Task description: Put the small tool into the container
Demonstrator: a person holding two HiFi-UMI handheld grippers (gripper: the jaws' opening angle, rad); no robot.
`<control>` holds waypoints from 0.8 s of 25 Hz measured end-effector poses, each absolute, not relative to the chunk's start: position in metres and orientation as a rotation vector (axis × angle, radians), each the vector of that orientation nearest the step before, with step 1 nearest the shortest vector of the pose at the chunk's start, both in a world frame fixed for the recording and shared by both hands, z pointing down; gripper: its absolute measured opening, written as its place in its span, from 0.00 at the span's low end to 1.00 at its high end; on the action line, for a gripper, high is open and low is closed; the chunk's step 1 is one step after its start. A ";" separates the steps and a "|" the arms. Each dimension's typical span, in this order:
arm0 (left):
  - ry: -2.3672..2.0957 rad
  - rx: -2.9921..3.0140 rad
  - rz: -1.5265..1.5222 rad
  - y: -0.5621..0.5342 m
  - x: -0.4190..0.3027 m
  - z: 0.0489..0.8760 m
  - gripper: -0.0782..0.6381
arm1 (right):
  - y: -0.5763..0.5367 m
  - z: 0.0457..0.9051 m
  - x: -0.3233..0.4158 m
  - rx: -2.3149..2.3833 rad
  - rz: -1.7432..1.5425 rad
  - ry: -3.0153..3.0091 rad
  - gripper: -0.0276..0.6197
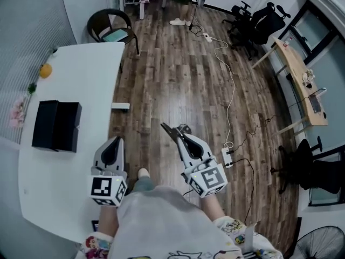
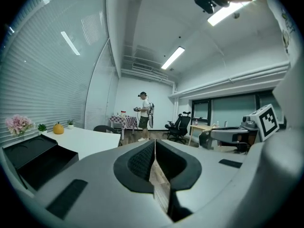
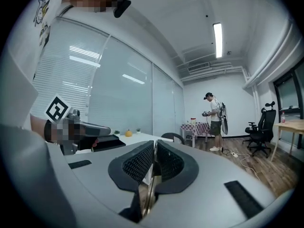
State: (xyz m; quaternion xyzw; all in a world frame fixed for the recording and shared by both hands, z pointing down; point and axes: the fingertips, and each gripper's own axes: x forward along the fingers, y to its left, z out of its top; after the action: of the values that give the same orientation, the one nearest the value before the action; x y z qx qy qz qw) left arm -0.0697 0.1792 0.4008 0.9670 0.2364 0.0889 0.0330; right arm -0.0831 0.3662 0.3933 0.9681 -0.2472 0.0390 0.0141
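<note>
My right gripper (image 1: 186,143) is clamped narrow on the small tool (image 1: 171,132), a thin dark piece sticking forward out of the jaws. The right gripper view shows its metal edge pinched between the pads. The tool is in the air over the wood floor (image 1: 178,80), beside the desk (image 1: 86,74) and not over it.

My left gripper (image 1: 112,143) has its jaws together at the tips with nothing between them; only floor shows through the slit lower down. It sits at the desk's right edge, close to my body. The two grippers are side by side and apart, both pointing roughly level.

The container (image 1: 56,125) is black and looks open, two dark halves lying next to each other. It's on the white desk left of the left gripper, well apart from the tool.

Along the window side of the desk are pink flowers (image 1: 16,112) and an orange round thing (image 1: 46,70). A dark chair (image 1: 110,26) stands at the desk's far end. A power strip (image 1: 227,156) with a white cable lies on the floor right of the right gripper. Another person (image 2: 144,109) stands at the far end of the room.
</note>
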 end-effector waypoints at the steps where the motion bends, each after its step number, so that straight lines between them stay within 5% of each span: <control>1: 0.709 2.980 0.272 0.175 -0.066 0.400 0.12 | 0.362 0.393 -0.077 3.008 0.123 -0.790 0.07; 20: 0.224 2.948 0.275 0.043 -0.022 0.412 0.12 | 0.204 0.394 0.025 2.789 0.176 -1.290 0.07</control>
State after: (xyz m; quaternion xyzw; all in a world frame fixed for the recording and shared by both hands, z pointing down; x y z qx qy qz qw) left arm -0.0218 0.0429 0.4116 0.9892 0.0752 0.0922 0.0860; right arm 0.0245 0.2040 0.3940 0.9057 -0.4189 0.0571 0.0321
